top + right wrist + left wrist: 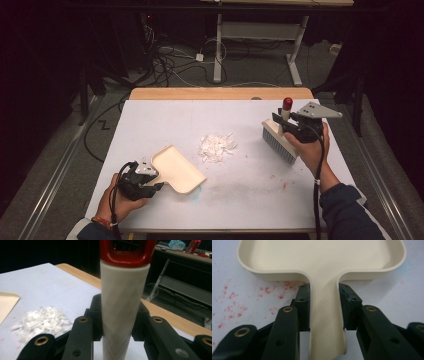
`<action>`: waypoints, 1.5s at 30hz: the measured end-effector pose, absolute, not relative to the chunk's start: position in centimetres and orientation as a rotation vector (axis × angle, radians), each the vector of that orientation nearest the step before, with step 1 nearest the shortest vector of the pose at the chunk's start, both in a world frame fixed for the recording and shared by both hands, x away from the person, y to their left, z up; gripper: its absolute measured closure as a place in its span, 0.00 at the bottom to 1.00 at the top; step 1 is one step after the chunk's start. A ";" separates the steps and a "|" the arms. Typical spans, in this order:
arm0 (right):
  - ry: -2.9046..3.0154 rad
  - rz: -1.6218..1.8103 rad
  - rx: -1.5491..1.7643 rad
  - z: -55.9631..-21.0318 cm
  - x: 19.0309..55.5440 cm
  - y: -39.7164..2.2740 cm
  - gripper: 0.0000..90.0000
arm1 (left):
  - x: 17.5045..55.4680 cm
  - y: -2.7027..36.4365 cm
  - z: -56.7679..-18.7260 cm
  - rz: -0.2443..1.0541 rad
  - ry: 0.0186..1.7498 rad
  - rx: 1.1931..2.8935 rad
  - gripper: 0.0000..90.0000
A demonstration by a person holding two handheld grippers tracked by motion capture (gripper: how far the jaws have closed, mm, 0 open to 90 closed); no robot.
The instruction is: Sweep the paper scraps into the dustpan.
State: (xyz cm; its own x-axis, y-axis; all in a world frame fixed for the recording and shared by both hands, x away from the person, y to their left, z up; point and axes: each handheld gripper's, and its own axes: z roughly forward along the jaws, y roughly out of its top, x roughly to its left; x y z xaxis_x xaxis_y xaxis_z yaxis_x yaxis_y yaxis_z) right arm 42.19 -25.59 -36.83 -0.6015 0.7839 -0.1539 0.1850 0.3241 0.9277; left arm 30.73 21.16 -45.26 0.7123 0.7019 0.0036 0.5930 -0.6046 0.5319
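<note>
Grippers hold dustpan (176, 169) and brush (281, 141); paper scraps (217, 146) lie between.

No text, label, brand, number or sign can be read in any of the three views. The red can (193, 246) on the far desk at the upper right of the right gripper view may carry print, but it is too small and blurred to make out.
</note>
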 end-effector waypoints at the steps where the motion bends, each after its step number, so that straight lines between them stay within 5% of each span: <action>1: 1.990 1.268 0.857 -36.8 42.7 -25.1 0.77 | 30.8 21.2 -45.3 0.286 0.989 2.420 0.71; 9: 1.977 1.251 0.829 -36.3 47.3 -20.9 0.78 | 30.9 21.1 -45.5 0.279 0.987 2.423 0.71; 19: 2.030 1.278 0.755 -37.7 48.6 -16.1 0.78 | 31.3 20.7 -45.6 0.283 0.980 2.426 0.71; 45: 2.140 1.451 0.602 -39.2 43.9 -9.9 0.76 | 31.5 20.3 -46.1 0.291 0.979 2.437 0.70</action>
